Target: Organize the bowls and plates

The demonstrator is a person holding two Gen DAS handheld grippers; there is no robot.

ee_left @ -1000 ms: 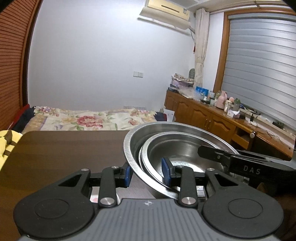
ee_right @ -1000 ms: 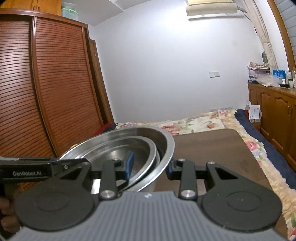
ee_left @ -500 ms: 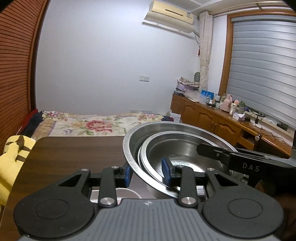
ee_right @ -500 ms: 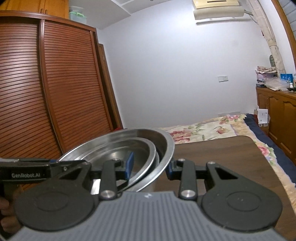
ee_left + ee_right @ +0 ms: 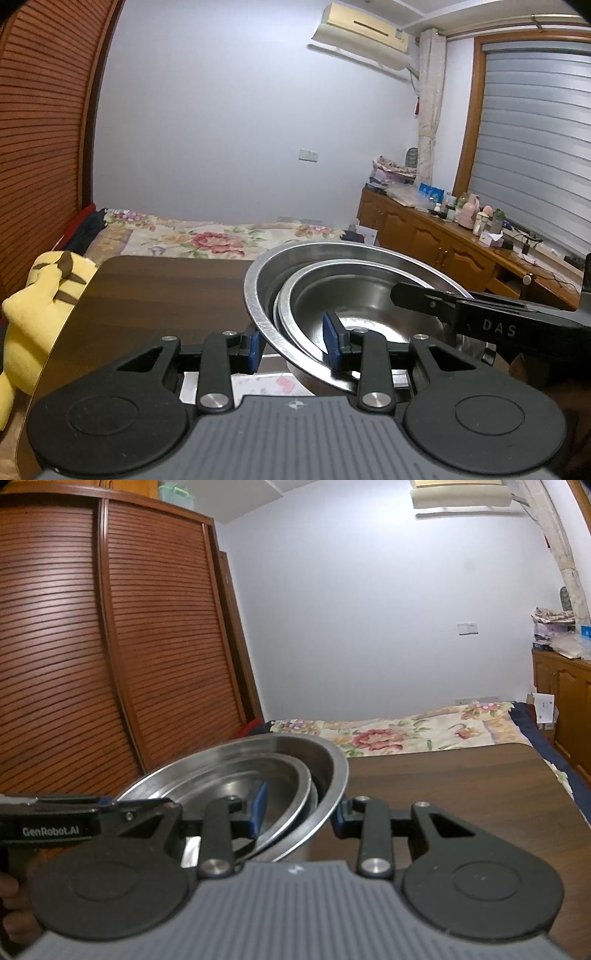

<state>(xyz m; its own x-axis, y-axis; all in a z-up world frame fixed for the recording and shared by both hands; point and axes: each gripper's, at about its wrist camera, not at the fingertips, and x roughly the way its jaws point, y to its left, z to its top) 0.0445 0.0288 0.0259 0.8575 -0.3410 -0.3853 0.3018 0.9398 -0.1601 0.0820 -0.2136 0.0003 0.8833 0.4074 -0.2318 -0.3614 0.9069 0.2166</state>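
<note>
A large steel bowl (image 5: 258,291) with smaller steel bowls (image 5: 354,299) nested inside is held above a dark wooden table (image 5: 155,291). My left gripper (image 5: 293,347) is shut on the stack's left rim, blue pads on either side of the walls. My right gripper (image 5: 299,810) is shut on the stack's right rim; the large bowl (image 5: 334,771) and an inner bowl (image 5: 236,782) show in the right wrist view. The right gripper's body (image 5: 480,314) crosses the far side of the bowls in the left wrist view. The left gripper's body (image 5: 51,816) shows at the left.
A white dish with a pink print (image 5: 258,384) lies on the table under the left gripper. A yellow plush toy (image 5: 40,310) sits off the table's left edge. A bed (image 5: 221,240) lies beyond, a wardrobe (image 5: 110,646) left, cabinets (image 5: 443,243) right.
Both grippers have lifted the nested bowl stack upward; the table and bed sit lower in both views, and the white dish and plush toy have come into sight. The grips are unchanged.
</note>
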